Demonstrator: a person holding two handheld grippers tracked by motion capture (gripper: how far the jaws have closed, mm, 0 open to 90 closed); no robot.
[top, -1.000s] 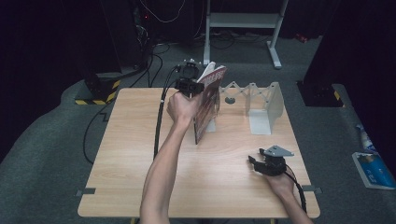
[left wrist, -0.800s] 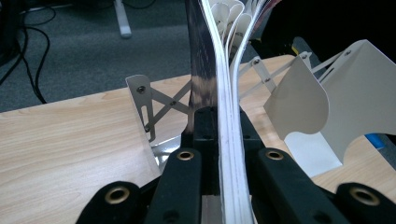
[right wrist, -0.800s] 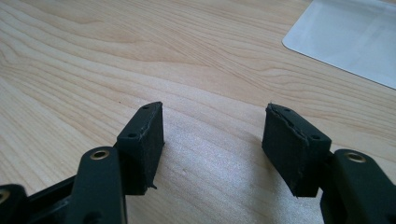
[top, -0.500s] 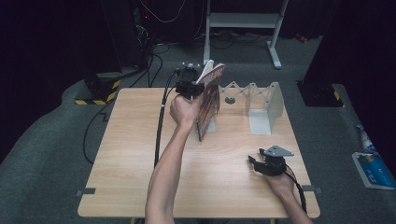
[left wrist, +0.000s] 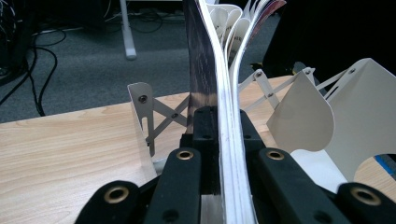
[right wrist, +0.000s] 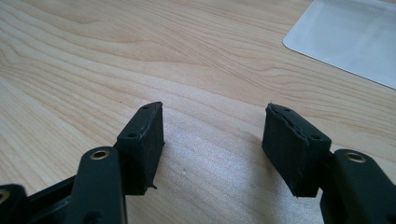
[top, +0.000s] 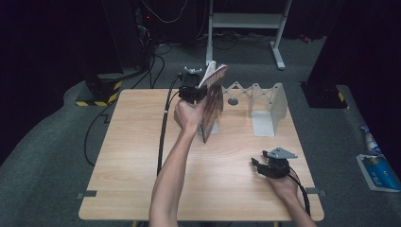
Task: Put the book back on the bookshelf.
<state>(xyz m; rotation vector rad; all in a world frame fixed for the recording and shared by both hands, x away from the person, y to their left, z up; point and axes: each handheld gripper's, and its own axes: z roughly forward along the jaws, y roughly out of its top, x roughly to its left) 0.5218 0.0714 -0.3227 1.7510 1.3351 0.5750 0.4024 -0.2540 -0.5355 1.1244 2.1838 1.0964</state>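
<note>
Your left tool (top: 201,90) is clamped on a thin magazine (top: 213,101), holding it upright at the far middle of the light wooden surface (top: 137,156), just beside the white expanding file rack (top: 265,106). Your right tool (top: 259,166) rests near the right front edge, its jaws spread with nothing between them. Grey carpet, black cables and a white frame (top: 246,21) surround the surface in the dark room.
</note>
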